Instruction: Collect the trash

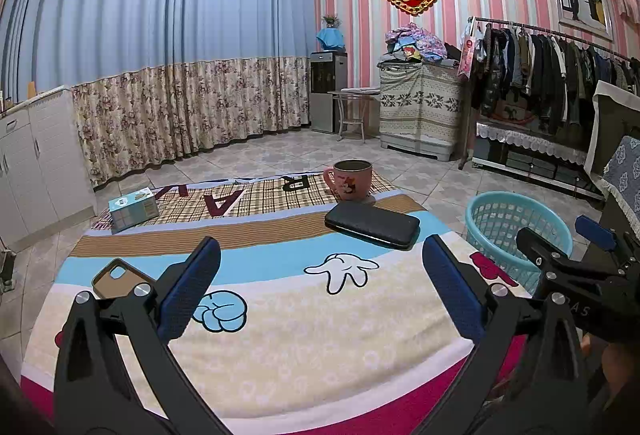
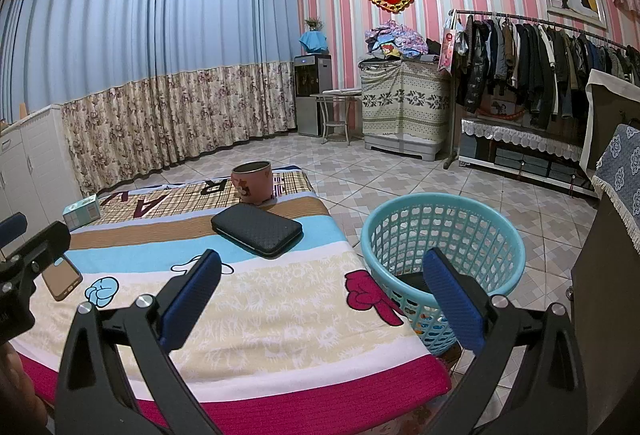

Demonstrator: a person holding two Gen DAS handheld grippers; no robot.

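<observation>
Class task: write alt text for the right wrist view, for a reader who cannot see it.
An open gripper hovers empty over a cartoon-print cloth, with a turquoise basket on the tiled floor to its right. On the cloth lie a black case, a pink mug, a small box and a phone case.

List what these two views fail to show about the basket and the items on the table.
- Basket contents: right wrist view, the right gripper's finger covers the bottom; left wrist view, the right gripper blocks it.
- Brown phone case: partly behind the left finger.
- Pink mug interior: too shallow an angle.
</observation>
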